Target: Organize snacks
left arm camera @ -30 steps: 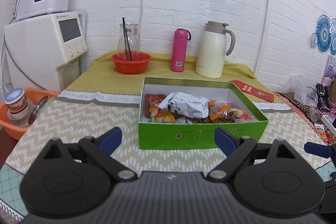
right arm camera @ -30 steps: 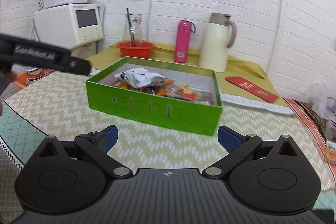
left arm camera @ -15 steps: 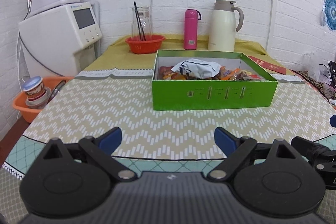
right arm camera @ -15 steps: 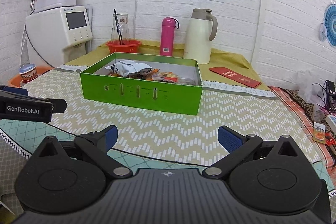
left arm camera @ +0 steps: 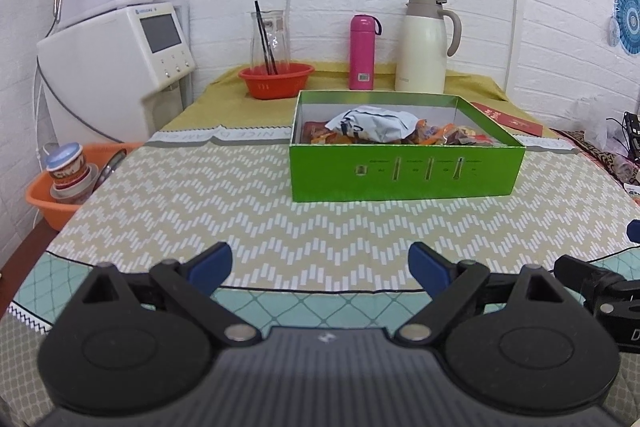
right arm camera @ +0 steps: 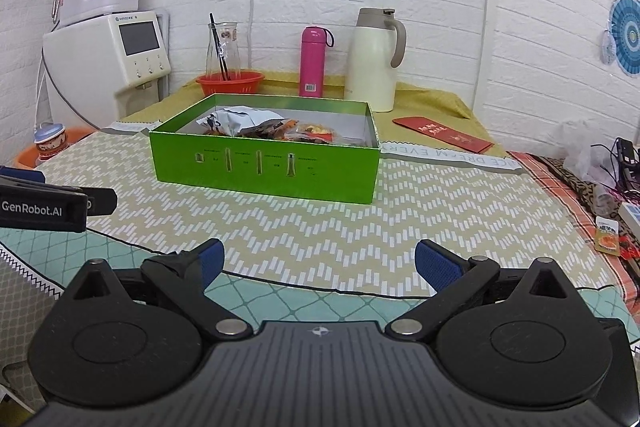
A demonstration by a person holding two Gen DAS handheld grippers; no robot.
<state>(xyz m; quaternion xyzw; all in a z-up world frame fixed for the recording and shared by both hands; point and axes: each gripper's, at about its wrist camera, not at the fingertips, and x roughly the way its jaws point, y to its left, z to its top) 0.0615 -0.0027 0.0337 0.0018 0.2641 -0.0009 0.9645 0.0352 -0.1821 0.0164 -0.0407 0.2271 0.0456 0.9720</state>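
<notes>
From the left wrist view, the left gripper [left arm camera: 320,267] hangs low over the near edge of the desk [left arm camera: 200,211], its jaws spread wide with nothing between them. The green box [left arm camera: 404,173] stands well ahead, toward the middle of the desk, with the snacks [left arm camera: 400,131] heaped inside it; a crumpled silver packet [left arm camera: 372,123] lies on top of the pile. Behind the box stand a red bowl [left arm camera: 276,79], a pink bottle [left arm camera: 363,51] and a cream jug [left arm camera: 424,45].

From the right wrist view, the right gripper [right arm camera: 318,265] is likewise wide apart and empty, near the desk's front edge, with the box ahead and slightly left. The left gripper's side shows at the left margin.

All visible snacks sit inside the box and none lies loose on the cloth, so the task looks either finished or not yet begun; I cannot tell which. Any next pick would call for a long reach forward over the box wall and down onto one packet.
</notes>
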